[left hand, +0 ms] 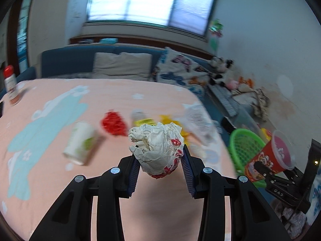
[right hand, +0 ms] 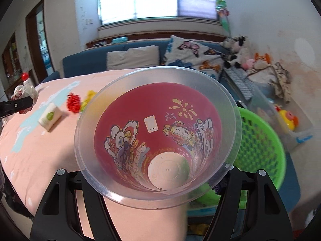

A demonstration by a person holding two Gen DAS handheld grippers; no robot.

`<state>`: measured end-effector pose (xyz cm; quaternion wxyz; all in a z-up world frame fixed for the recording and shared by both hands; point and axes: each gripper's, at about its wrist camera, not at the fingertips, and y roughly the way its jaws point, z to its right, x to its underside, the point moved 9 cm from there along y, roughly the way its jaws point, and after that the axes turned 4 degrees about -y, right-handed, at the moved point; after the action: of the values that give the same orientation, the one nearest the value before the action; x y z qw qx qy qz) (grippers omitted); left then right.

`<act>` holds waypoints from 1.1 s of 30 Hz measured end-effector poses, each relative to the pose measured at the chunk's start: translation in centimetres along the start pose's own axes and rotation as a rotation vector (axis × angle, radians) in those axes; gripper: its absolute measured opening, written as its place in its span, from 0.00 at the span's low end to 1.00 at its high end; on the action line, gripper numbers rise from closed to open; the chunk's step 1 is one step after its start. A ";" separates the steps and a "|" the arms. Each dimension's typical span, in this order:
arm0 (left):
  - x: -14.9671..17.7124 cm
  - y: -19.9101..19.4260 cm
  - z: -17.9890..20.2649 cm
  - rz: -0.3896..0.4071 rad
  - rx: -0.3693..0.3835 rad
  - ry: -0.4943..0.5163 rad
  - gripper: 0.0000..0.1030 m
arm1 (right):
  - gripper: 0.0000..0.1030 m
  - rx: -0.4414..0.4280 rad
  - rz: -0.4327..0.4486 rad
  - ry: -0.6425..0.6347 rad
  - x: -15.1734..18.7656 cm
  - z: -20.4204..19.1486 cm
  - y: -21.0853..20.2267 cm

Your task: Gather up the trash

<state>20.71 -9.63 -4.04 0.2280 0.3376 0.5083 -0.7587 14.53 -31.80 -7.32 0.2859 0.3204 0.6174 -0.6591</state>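
**Both grippers loaded beside the green basket**

While the left gripper (left hand: 159, 160) is clamped on a crumpled paper wrapper (left hand: 157, 150), white with red print, the wad sits pinched between its two blue-padded fingers (left hand: 134, 172) above the pink bed (left hand: 50, 160). Farther from the green basket (left hand: 243, 150) than the wad, more trash lies on the bedspread: a white cylindrical container (left hand: 80, 142) on its side, a red crumpled wrapper (left hand: 114, 123), a yellow-labelled bottle (left hand: 141, 118), a yellow wrapper (left hand: 170, 120) and a clear plastic bag (left hand: 197, 120). All are blurred.

The right gripper (right hand: 152, 182) is closed on a clear plastic cup (right hand: 156, 136) with red cartoon print, its open mouth facing the camera and hiding the fingertips. From the left wrist view, the cup (left hand: 268, 156) hangs directly in front of the basket, off the bed's edge. From the right wrist view, the basket (right hand: 264, 146) stands on the floor just beside the bed (right hand: 40, 150), partly behind the cup. A red-capped bottle (left hand: 11, 84) stands upright at the bed's far corner, well apart from the basket.
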 end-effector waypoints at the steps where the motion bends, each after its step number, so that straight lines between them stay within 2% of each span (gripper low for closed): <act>1: 0.0 0.3 1.0 -0.006 0.018 0.008 0.37 | 0.69 0.011 -0.002 0.007 0.1 0.7 -0.2; 12: -0.1 4.4 12.4 -0.081 0.174 0.123 0.37 | 0.69 0.139 -0.058 0.090 2.3 10.1 -0.6; 17: 0.2 6.2 16.8 -0.111 0.214 0.173 0.37 | 0.69 0.172 -0.084 0.132 3.3 13.3 0.0; 23: 1.1 8.2 21.1 -0.151 0.257 0.220 0.37 | 0.71 0.174 -0.117 0.167 4.4 15.5 0.8; 27: 1.4 9.1 23.2 -0.173 0.291 0.243 0.38 | 0.80 0.184 -0.122 0.175 4.7 16.4 1.1; 33: 2.3 10.7 26.2 -0.209 0.326 0.277 0.38 | 0.80 0.177 -0.132 0.199 5.7 17.3 1.1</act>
<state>19.18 -37.95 -5.71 0.0190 0.4164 0.4378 -0.7966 10.60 -49.02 -11.85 0.1499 0.3665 0.6019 -0.6934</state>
